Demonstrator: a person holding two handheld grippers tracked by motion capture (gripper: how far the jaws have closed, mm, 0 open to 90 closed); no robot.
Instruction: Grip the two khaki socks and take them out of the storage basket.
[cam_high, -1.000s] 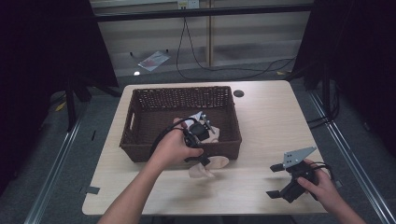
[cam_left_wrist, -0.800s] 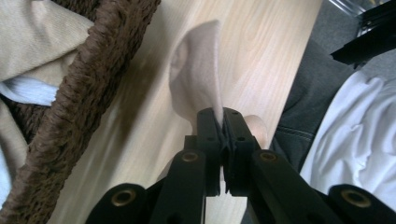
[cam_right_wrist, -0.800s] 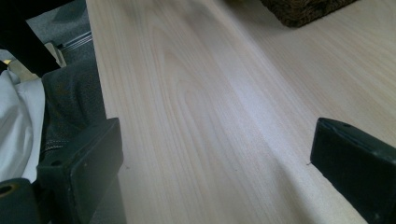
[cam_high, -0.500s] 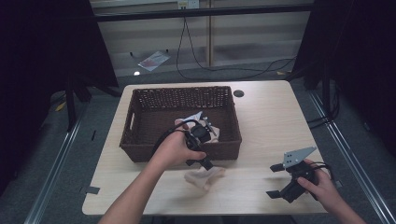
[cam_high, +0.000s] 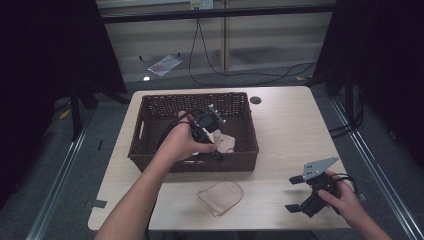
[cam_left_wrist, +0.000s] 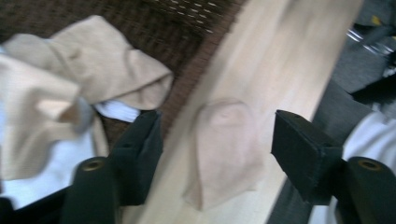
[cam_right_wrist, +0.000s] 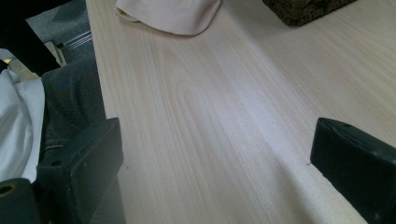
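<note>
Two grippers at work over one pale tabletop (cam_high: 280, 125). Left gripper (cam_high: 212, 150) above the near wall of the dark wicker basket (cam_high: 150, 112), fingers (cam_left_wrist: 140, 154) just opened and standing wide, nothing pinched between them. Straight below, seen through that gap in the left gripper view, a beige cloth (cam_left_wrist: 224, 149) flat on the wood, just beside the basket's near wall and apart from both fingers; same cloth (cam_high: 221, 196) at the front of the tabletop in the high view, its rounded end alone at the top of the right gripper view (cam_right_wrist: 173, 14). More beige and white fabric (cam_left_wrist: 51, 93) heaped inside the basket, blurred, piece count impossible to tell, largely covered by the hand in the high view. Right gripper (cam_high: 300, 192) low at the near right edge of the tabletop, fingers (cam_right_wrist: 84, 158) spread wide over bare wood, gripping nothing, well apart from the cloth. Basket corner cut off at the upper edge of the right gripper view.
</note>
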